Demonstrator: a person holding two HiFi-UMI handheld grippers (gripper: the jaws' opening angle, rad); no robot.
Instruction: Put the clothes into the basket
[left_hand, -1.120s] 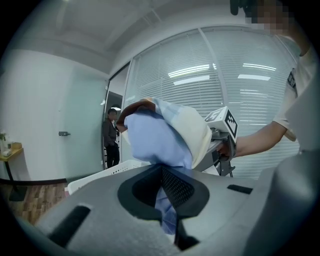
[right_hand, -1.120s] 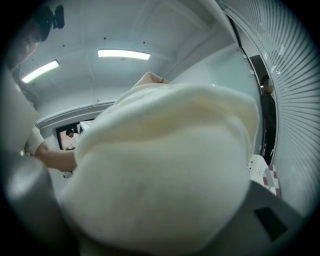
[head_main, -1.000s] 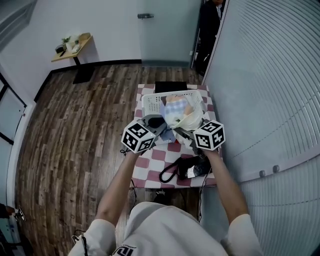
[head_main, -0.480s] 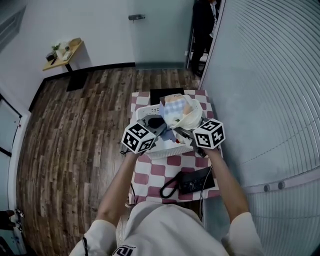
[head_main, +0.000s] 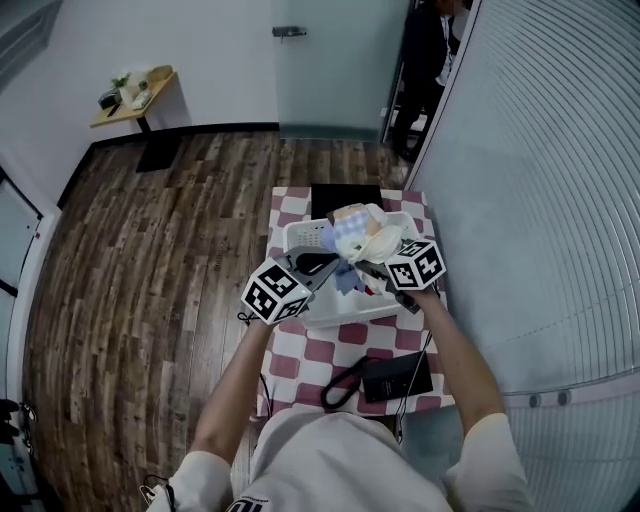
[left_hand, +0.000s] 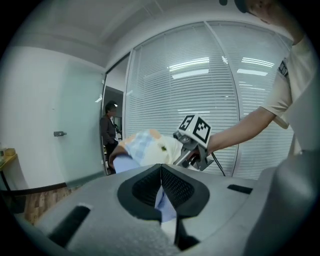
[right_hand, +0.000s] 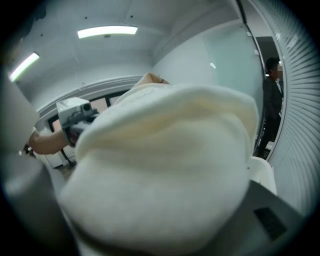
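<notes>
**Bench and basket.** The bench carries a red-and-white checked cover and sits at centre frame in the head view. The white basket stands on it, directly beneath both tools. A black device with a looped black cable lies on the bench in front of the basket. A flat black item lies behind it.

**Clothes.** The clothes bundle sits over the rear half of the basket, rising above the rim. It shows a pale blue checked garment and a cream garment.

**Left tool.** The left tool points in from the left of the frame over the basket. In the left gripper view its jaws are closed, with a strip of light blue cloth pinched between them. The cloth leads forward toward the bundle.

**Right tool.** The right tool points in from the right, its front against the bundle. In the right gripper view the cream garment fills almost the whole frame and covers the jaws. It bulges out from the jaw position, so the tool is gripping this garment.

**Surroundings.** The floor is dark wood plank. A small side table stands at upper left, and a person stands in the doorway at upper right.
</notes>
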